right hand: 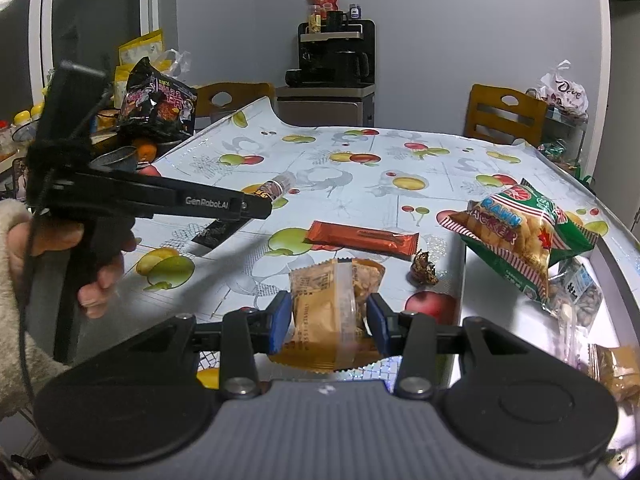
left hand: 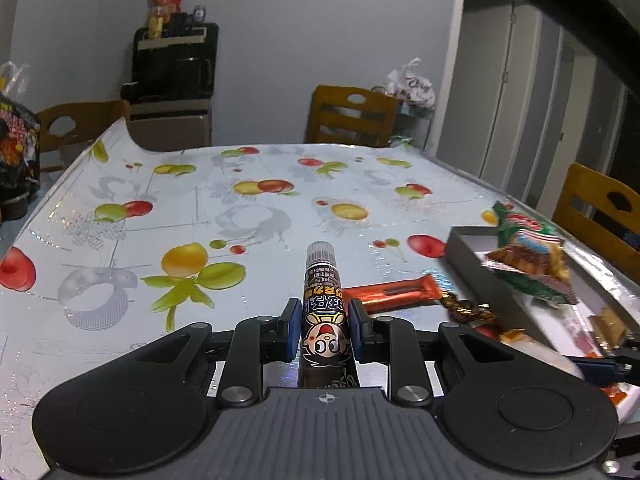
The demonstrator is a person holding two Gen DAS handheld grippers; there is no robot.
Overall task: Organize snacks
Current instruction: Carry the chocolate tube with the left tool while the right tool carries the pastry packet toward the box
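My left gripper (left hand: 324, 322) is shut on a dark stick-shaped snack pack with a cartoon face (left hand: 323, 300), held above the table; it also shows in the right wrist view (right hand: 276, 187). My right gripper (right hand: 330, 320) is shut on a tan cracker packet (right hand: 332, 312), just above the table's near edge. An orange-brown bar (right hand: 362, 239) and a small foil candy (right hand: 424, 270) lie on the tablecloth. A grey tray (left hand: 464, 248) on the right holds a green prawn cracker bag (right hand: 524, 228) and other small packets (right hand: 576, 288).
The table has a fruit-print cloth (right hand: 360, 184). Wooden chairs (right hand: 506, 114) stand at the far side. A black noodle pack (right hand: 160, 100) and clutter sit at the far left. A coffee machine on a cabinet (right hand: 332, 60) stands by the wall.
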